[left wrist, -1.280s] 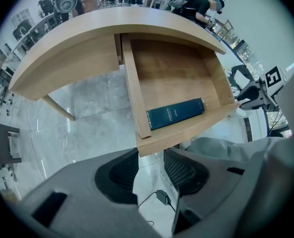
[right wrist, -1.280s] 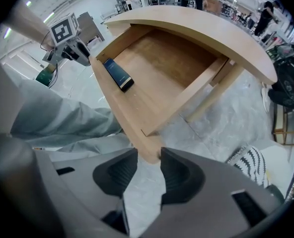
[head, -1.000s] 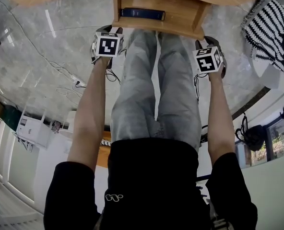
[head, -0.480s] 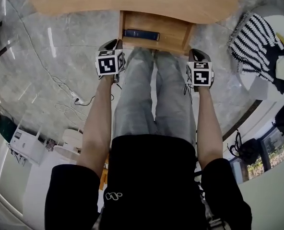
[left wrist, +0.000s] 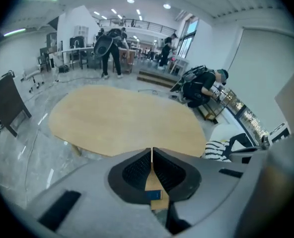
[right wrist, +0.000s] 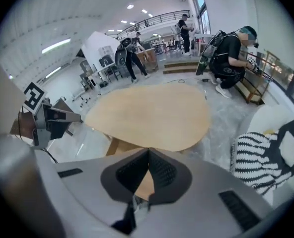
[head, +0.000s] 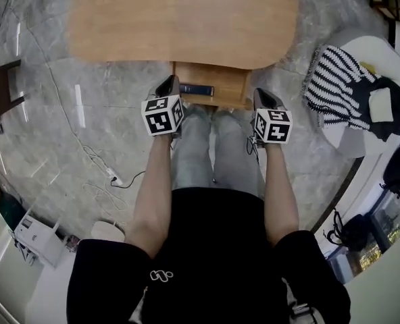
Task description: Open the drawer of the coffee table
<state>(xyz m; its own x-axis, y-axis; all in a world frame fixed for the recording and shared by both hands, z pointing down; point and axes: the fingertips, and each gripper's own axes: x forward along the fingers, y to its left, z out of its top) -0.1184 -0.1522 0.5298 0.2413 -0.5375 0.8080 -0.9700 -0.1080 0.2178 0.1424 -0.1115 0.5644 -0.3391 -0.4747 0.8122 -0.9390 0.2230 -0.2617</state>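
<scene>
The light wooden coffee table (head: 183, 19) fills the top of the head view. Its drawer (head: 220, 79) stands pulled out toward me, with a dark blue flat object (head: 196, 90) lying inside. My left gripper (head: 167, 85) hangs in the air at the drawer's left corner, my right gripper (head: 266, 98) at its right corner. Neither touches it. Both have just been closing and are now shut with nothing between them. In the left gripper view the jaws (left wrist: 151, 155) meet, with the table (left wrist: 122, 120) below them. The right gripper (right wrist: 148, 155) likewise shows closed pads.
A black-and-white striped cloth (head: 335, 90) lies on a white seat at the right. A cable (head: 98, 164) trails over the marble floor at the left. My legs (head: 213, 147) stand before the drawer. Several people (left wrist: 110, 43) are far behind the table.
Both grippers have risen from beside the drawer's sides, and I stand higher, so the table looks smaller. The drawer stays open.
</scene>
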